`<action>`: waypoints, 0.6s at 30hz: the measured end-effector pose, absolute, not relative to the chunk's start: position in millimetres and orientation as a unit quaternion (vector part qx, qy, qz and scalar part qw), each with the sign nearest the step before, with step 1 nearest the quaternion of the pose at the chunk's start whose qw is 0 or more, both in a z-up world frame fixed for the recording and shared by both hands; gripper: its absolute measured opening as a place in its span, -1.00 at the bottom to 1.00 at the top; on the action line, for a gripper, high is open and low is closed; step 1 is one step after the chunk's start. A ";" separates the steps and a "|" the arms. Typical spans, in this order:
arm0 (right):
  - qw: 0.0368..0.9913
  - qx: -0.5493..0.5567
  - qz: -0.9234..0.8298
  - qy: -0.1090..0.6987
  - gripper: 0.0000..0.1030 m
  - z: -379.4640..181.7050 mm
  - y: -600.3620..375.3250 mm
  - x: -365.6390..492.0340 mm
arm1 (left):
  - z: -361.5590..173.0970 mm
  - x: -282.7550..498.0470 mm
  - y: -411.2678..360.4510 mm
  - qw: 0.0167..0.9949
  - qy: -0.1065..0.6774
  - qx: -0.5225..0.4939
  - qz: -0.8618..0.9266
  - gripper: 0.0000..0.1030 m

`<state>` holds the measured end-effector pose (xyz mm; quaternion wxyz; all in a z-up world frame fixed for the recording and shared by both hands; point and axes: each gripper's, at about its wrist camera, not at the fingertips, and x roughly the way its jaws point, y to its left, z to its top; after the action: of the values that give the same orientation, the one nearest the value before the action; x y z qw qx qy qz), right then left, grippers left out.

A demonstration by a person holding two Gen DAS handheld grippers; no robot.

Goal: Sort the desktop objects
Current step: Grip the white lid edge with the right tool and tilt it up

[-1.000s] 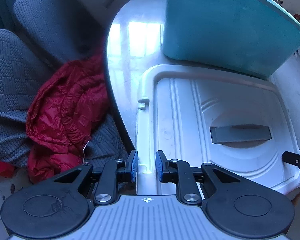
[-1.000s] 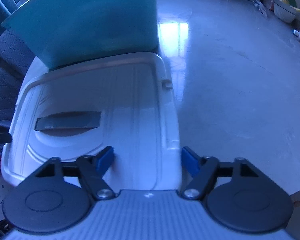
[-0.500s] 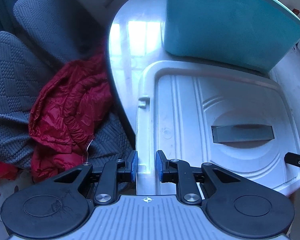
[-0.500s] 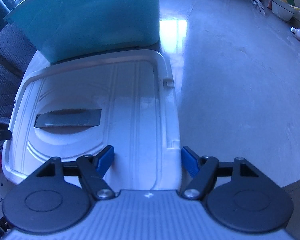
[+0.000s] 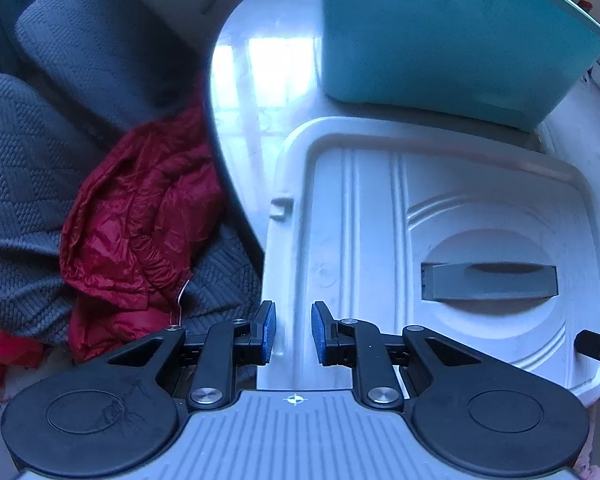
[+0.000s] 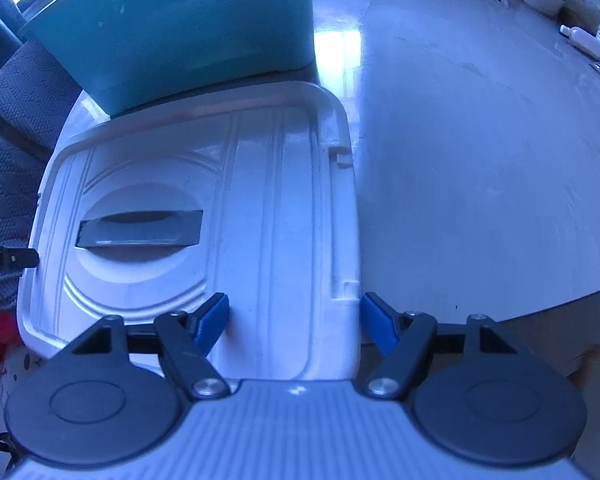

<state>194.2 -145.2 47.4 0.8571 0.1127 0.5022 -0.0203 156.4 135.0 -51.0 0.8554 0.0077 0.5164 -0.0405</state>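
Glossy grey tabletop (image 6: pixel 480 168), rounded edge. Teal plastic storage bin (image 5: pixel 440 40) stands at the far side. White rectangular plastic lid (image 5: pixel 380 220) lies flat in front of it, touching or nearly touching the bin's base, near corner overhanging the table edge; its long axis runs left to right. Grey recessed handle (image 5: pixel 488 282) in the lid centre lies along that same axis. Red crumpled jacket (image 5: pixel 140 216) on grey knitted seat cushions (image 5: pixel 24 168) left of the table. Left gripper (image 5: pixel 293 330): fingers narrowly apart, straddling the lid's left rim, whether they pinch it I cannot tell. Right gripper (image 6: pixel 294 326): fingers spread wide across the lid's right rim, pads not pressing.
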 end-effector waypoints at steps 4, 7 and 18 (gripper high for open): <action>0.851 0.117 -0.017 0.512 0.37 47.9 -143.9 196.8 | -50.2 164.6 125.0 0.858 0.511 0.040 -0.042 -0.56; 0.849 0.116 -0.013 0.515 0.34 51.3 -147.5 188.3 | -49.3 172.4 121.7 0.856 0.514 0.045 -0.041 -0.56; 0.846 0.150 -0.021 0.511 0.43 54.2 -160.0 165.7 | -48.0 178.2 107.6 0.857 0.509 0.077 -0.040 -0.56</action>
<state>165.7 -160.0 54.2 0.8461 0.1497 0.5112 -0.0213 178.2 107.6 -48.0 0.8565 0.0774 0.5087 -0.0397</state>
